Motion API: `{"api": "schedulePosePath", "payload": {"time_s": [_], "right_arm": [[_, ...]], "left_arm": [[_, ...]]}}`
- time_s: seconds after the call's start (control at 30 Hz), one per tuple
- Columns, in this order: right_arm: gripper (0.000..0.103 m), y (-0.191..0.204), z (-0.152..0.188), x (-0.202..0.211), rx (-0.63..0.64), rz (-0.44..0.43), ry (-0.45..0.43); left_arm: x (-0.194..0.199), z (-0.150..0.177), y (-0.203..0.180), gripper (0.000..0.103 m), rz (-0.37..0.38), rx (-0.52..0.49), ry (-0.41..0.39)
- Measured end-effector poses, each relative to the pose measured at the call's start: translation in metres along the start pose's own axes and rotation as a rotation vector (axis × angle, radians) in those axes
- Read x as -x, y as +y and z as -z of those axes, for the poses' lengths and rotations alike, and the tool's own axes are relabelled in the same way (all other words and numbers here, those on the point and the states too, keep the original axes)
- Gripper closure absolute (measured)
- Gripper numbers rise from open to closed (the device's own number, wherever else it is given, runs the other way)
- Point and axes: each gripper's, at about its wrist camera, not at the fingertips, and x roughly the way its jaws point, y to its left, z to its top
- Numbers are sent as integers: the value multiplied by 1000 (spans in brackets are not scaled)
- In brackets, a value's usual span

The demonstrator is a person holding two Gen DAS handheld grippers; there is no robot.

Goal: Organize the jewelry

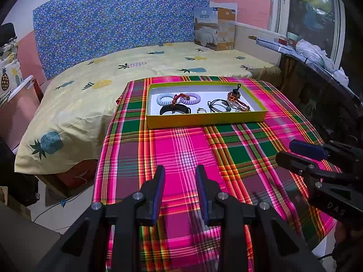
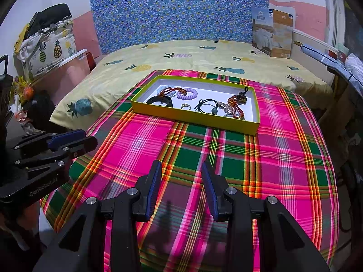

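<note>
A shallow yellow box (image 1: 204,119) (image 2: 192,119) stands at the far end of the plaid-covered table. Inside lie a white coil band (image 1: 165,99), a purple coil band (image 1: 191,97) (image 2: 187,94), a black wristband (image 1: 175,109) (image 2: 158,101), a small ring (image 1: 201,110) (image 2: 185,106), black hair ties (image 1: 217,105) (image 2: 207,106) and red-orange cord charms (image 1: 234,95) (image 2: 237,100). My left gripper (image 1: 180,170) (image 2: 77,139) is open and empty above the near cloth. My right gripper (image 2: 181,165) (image 1: 292,150) is open and empty, to the right of the left one.
The plaid cloth (image 1: 186,158) (image 2: 226,158) covers a small table against a bed with a yellow pineapple sheet (image 1: 113,72) (image 2: 192,54). A quilt package (image 1: 214,28) (image 2: 272,31) stands at the bed's far right. A dark cluttered shelf (image 1: 317,68) is to the right.
</note>
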Motion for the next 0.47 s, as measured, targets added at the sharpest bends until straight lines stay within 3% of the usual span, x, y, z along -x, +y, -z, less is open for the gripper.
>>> {"api": "schedulePosePath", "payload": {"time_s": [0.47], "right_arm": [[66, 0, 2, -1, 4, -2, 4]], "left_arm": [[-3, 4, -1, 74, -3, -4, 7]]}}
